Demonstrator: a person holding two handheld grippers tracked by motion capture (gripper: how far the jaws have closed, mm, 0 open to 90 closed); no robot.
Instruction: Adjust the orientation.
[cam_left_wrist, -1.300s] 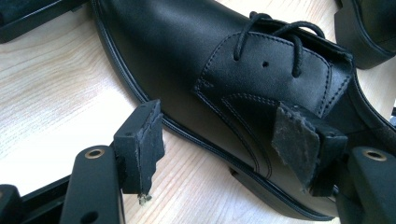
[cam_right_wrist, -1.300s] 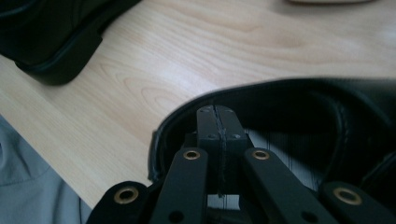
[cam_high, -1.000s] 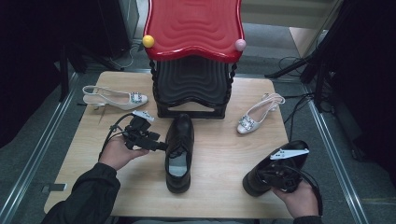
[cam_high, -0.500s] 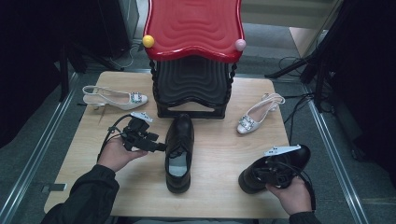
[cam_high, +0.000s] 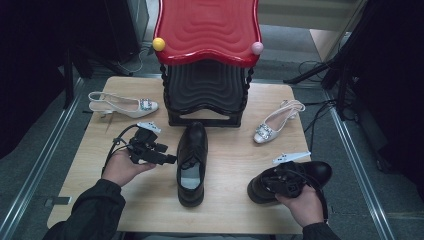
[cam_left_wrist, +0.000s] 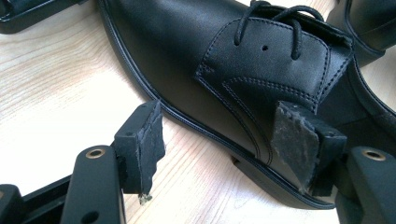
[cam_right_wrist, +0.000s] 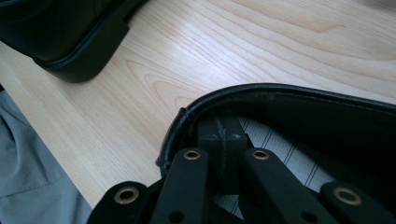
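A black lace-up shoe (cam_high: 192, 160) lies toe-away on the middle of the wooden table (cam_high: 230, 150). My left gripper (cam_high: 170, 159) is just left of it, open, with the tips level with the shoe's side. In the left gripper view, one pad hangs over bare wood and the other stands in front of the shoe's (cam_left_wrist: 187, 56) flank; neither presses on it. A second black shoe (cam_high: 320, 172) sits at the front right. My right gripper (cam_high: 280, 182) is shut, its tips tucked inside that shoe's (cam_right_wrist: 303, 112) opening. The pads of the right gripper (cam_right_wrist: 219, 135) meet with nothing seen between them.
A black tiered stand with a red wavy top (cam_high: 207, 30) stands at the back centre. A white slingback heel (cam_high: 125, 105) lies back left and another (cam_high: 275, 122) back right. Cables run off the right edge. The centre shoe's heel (cam_right_wrist: 70, 46) is close to the right gripper.
The right hand has moved left with the second black shoe, which went from tilted up to lying lower and flatter on the table. The left hand has stayed put.
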